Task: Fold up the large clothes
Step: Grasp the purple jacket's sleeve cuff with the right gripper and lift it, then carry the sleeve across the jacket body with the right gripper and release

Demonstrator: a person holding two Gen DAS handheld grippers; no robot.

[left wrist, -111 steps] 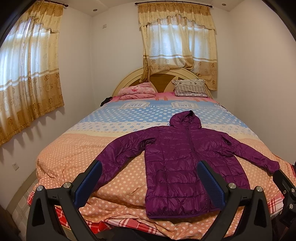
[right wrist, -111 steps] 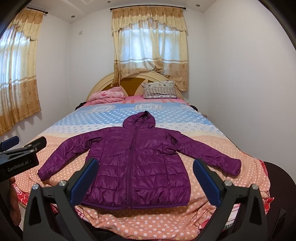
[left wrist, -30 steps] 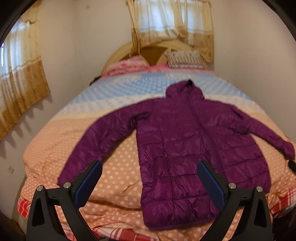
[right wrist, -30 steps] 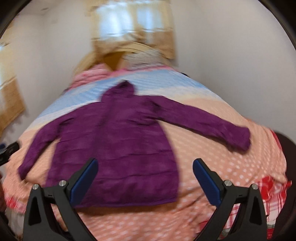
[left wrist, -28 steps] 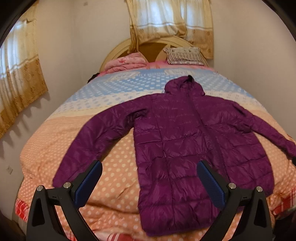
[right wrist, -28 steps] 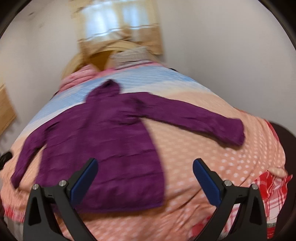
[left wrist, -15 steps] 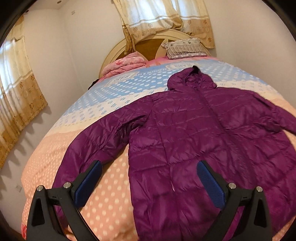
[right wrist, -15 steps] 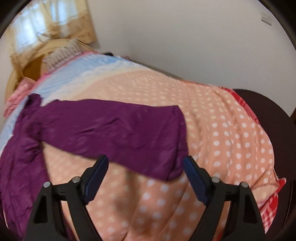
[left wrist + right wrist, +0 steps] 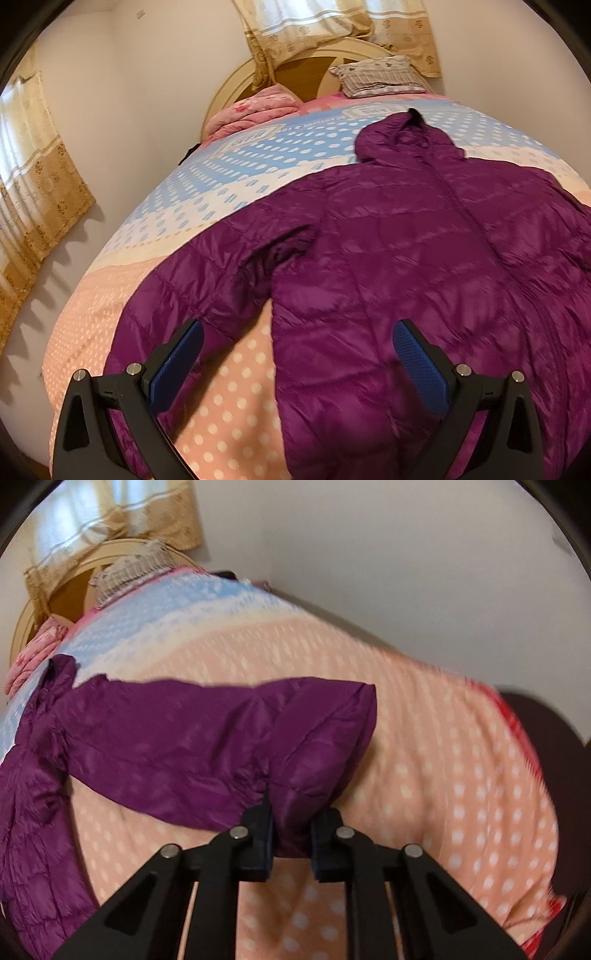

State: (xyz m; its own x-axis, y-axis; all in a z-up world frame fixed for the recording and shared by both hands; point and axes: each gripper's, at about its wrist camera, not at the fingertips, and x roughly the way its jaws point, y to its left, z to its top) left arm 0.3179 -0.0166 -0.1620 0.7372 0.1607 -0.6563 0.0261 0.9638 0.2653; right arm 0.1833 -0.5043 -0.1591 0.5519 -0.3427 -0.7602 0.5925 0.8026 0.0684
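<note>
A purple hooded puffer jacket [image 9: 424,251] lies flat, front up, on the bed. Its left sleeve [image 9: 192,291] runs down toward my left gripper [image 9: 295,354], which is open and empty just above the gap between sleeve and body. In the right wrist view the right sleeve [image 9: 207,738] stretches across the bedspread. My right gripper [image 9: 291,834] is shut on the sleeve near its cuff [image 9: 332,731], and the fabric bunches between the fingers.
The bed has a dotted peach and blue bedspread [image 9: 229,406]. Pillows [image 9: 380,74] and a pink folded quilt [image 9: 255,107] lie at the headboard. A white wall [image 9: 406,554] runs close along the bed's right side. Curtains [image 9: 40,192] hang at the left.
Both grippers have moved down close to the jacket. My right gripper has closed on the right sleeve by the cuff. My left gripper stays open.
</note>
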